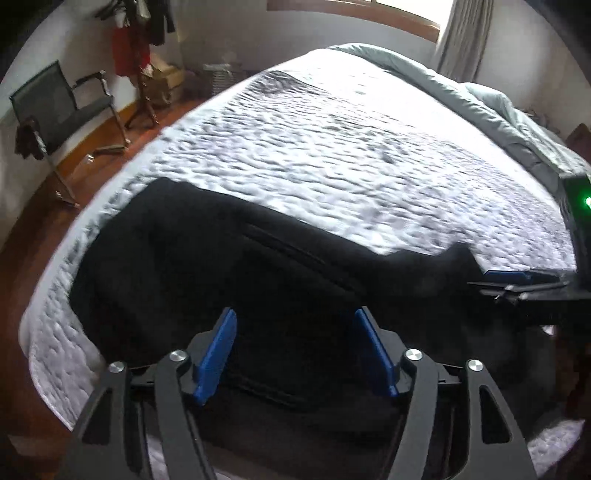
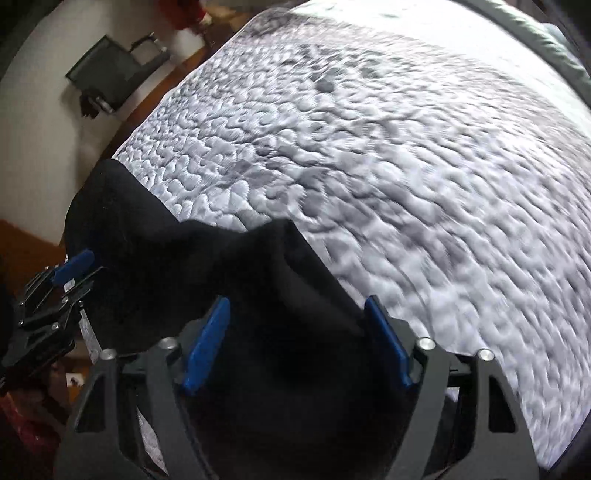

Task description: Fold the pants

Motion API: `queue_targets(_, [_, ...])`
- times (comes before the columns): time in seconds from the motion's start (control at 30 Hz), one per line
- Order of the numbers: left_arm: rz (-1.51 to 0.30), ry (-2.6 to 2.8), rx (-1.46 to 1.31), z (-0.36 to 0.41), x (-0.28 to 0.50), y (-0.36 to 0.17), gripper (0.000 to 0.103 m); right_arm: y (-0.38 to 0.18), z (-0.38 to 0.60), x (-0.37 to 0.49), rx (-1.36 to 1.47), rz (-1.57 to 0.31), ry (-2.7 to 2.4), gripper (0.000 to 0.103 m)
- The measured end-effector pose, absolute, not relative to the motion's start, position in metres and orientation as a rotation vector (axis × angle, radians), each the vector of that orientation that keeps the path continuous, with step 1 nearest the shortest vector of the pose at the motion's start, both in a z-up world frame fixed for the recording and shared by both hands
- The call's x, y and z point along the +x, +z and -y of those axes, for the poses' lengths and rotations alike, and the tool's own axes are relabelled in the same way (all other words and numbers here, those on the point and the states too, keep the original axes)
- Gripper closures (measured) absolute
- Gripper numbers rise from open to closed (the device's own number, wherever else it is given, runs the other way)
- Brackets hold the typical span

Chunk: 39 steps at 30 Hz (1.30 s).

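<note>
Pants: black pants (image 1: 221, 280) lie bunched on the quilted white bed (image 1: 351, 147), filling the lower half of the left wrist view, near the bed's edge at lower left.

Left hand-held gripper: left hand-held gripper (image 1: 295, 350) sits at bottom centre of its own view, blue pads spread apart over the dark cloth; nothing is pinched between them (the pads do not press on the fabric).

Right hand-held gripper: right hand-held gripper (image 2: 295, 339) sits at bottom centre of its own view, pads apart, with a raised fold of the pants (image 2: 280, 258) lying between them. I cannot tell whether the pads touch the cloth; they do not look clamped.

Only in the left wrist view: the right hand-held gripper (image 1: 517, 280) seen side-on at the right edge, beside a peak of black cloth; a grey duvet (image 1: 461, 92) along the upper right; a curtain (image 1: 465, 33) at the top right; a black chair (image 1: 62, 110) on the wooden floor (image 1: 110, 155) at upper left, with clothes (image 1: 129, 44) hanging behind it.

Only in the right wrist view: the left hand-held gripper (image 2: 70, 273) seen from the side at the left edge, its blue pad just beside the pants' edge (much of this view is motion-blurred).
</note>
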<state>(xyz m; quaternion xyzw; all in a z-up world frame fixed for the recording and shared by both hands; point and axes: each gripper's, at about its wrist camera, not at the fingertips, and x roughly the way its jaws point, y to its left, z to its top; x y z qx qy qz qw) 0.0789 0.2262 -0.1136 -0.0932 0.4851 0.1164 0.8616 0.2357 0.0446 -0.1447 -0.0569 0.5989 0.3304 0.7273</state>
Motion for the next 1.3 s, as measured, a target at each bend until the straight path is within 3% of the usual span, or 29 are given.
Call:
queue_targets(0.03, [-1.023, 0.243, -0.208, -0.232, 0.078, -0.118, 0.035, -0.149, -0.048, 0.242, -0.097, -1.344, 0.768, 0.068])
queue_targets(0.1, [-1.001, 0.227, -0.223, -0.236, 0.073, -0.122, 0.035, -0.153, -0.052, 0.251, -0.055, -1.373, 0.809, 0.081])
queue_targets(0.13, [-0.995, 0.227, -0.208, -0.234, 0.071, -0.122, 0.035, -0.151, -0.054, 0.253, -0.048, -1.370, 0.832, 0.098])
queue_targets(0.17, [-0.991, 0.232, -0.182, -0.231, 0.069, -0.122, 0.035, -0.147, -0.055, 0.256, -0.037, -1.356, 0.844, 0.100])
queue_targets(0.3, [-0.957, 0.280, -0.171, -0.226, 0.063, -0.127, 0.035, -0.130, -0.063, 0.270, -0.013, -1.271, 0.799, 0.100])
queue_targets(0.47, [-0.973, 0.315, -0.096, -0.215, 0.071, -0.133, 0.031, -0.159, -0.078, 0.263, -0.112, -1.260, 0.709, 0.095])
queue_targets(0.5, [-0.979, 0.323, -0.083, -0.213, 0.071, -0.131, 0.031, -0.155, -0.073, 0.260, -0.083, -1.248, 0.709, 0.091])
queue_targets(0.53, [-0.983, 0.329, -0.083, -0.212, 0.071, -0.128, 0.031, -0.146, -0.065, 0.256, -0.059, -1.227, 0.703, 0.073])
queue_targets(0.6, [-0.974, 0.333, -0.109, -0.207, 0.068, -0.117, 0.031, -0.125, -0.041, 0.240, -0.037, -1.159, 0.706, 0.062])
queue_targets(0.8, [-0.926, 0.130, -0.086, -0.135, 0.064, -0.095, 0.030, -0.095, 0.108, 0.164, -0.001, -1.096, 0.509, 0.064])
queue_targets(1.1, [-1.033, -0.132, 0.007, -0.001, 0.074, -0.127, 0.030, -0.098, 0.413, 0.065, 0.242, -1.114, -0.061, 0.060])
queue_targets(1.3, [-1.100, -0.166, -0.013, 0.048, 0.078, -0.143, 0.030, -0.130, 0.493, 0.044, 0.304, -1.186, -0.129, 0.060])
